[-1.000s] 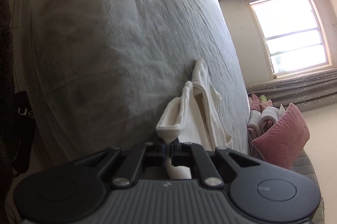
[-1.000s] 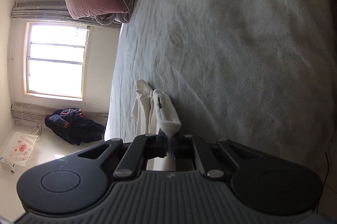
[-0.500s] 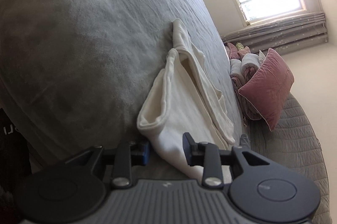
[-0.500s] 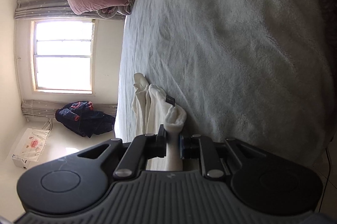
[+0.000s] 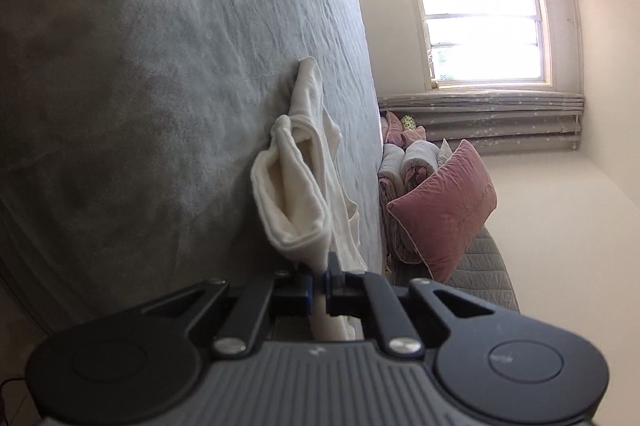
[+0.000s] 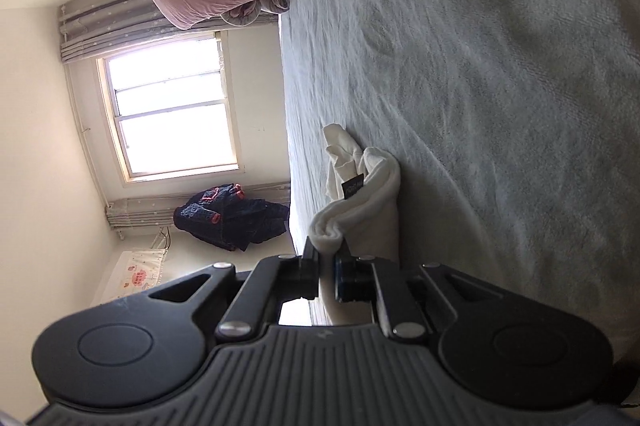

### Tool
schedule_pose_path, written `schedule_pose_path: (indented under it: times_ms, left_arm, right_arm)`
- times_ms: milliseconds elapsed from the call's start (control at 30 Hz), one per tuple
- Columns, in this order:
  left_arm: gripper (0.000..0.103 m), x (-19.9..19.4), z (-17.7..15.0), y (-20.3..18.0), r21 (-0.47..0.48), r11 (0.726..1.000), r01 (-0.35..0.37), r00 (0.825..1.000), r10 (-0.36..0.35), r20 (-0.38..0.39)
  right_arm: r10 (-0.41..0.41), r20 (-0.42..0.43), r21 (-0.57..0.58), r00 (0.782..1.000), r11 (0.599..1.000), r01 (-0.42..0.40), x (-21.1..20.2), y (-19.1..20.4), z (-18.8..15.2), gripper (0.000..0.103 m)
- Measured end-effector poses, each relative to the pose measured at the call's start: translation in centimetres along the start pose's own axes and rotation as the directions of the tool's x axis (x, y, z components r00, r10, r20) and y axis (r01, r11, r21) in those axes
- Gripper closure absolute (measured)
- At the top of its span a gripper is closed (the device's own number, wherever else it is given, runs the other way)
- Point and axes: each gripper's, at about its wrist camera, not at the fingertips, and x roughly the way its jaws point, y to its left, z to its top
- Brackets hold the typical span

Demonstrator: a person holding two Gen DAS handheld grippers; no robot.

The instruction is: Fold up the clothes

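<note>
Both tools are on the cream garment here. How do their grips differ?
The left tool pinches a thin, flat edge, jaws almost touching; the right tool takes a thicker rolled edge, jaws slightly apart. A black label sits on the cloth near the right tool; none shows near the left tool. Shared: both have just been closing, and both hold the same cream garment.

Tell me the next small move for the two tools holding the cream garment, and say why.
Probably carry both tools forward together over the grey bed to lay the fold down. The left tool and right tool each pinch an edge of the cream garment, which is bunched and doubled, not yet lying flat.
</note>
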Motion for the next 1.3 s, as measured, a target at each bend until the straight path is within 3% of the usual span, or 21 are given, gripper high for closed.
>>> schedule_pose_path:
  times_ms: [200,500,800,1033,1133,1233,1267,1300]
  left_arm:
    - [0.098,1.7,1.2,-2.9,-0.006,0.999,0.048,0.997,-0.047,0.061]
    - [0.098,7.2,4.9,-7.0,0.019,0.998,0.055,0.991,-0.057,0.124]
    - [0.098,13.2,8.6,-6.6,0.036,0.998,-0.057,0.989,0.051,0.142]
    - [0.097,16.1,10.2,-5.4,0.105,0.979,-0.177,0.978,0.163,0.131]
    - [0.095,16.1,11.0,-5.2,0.102,0.978,-0.180,0.980,0.169,0.109]
    - [0.086,15.5,11.6,-5.6,0.124,0.979,-0.161,0.983,0.148,0.105]
    - [0.073,15.2,11.7,-5.8,0.136,0.978,-0.155,0.983,0.139,0.118]
    - [0.051,14.6,11.8,-6.2,0.156,0.975,-0.158,0.979,0.134,0.157]
  right_arm:
    - [0.053,-0.014,-0.018,0.998,0.998,-0.054,2.3,2.4,1.3,0.092]
    - [0.080,-0.023,-0.076,0.997,0.994,-0.081,7.2,4.4,3.9,0.092]
    - [0.006,-0.027,-0.118,1.000,0.993,-0.009,10.6,2.3,5.4,0.092]
    - [-0.090,-0.049,-0.137,0.995,0.987,0.083,12.2,-0.5,5.9,0.091]
    - [-0.099,-0.077,-0.127,0.992,0.988,0.089,11.9,-1.1,6.1,0.089]
    - [-0.093,-0.089,-0.190,0.992,0.979,0.075,11.1,0.1,6.4,0.077]
    - [-0.086,-0.072,-0.218,0.994,0.973,0.068,10.5,0.6,6.5,0.059]
    - [-0.078,-0.055,-0.246,0.995,0.967,0.062,10.0,1.0,6.5,0.047]
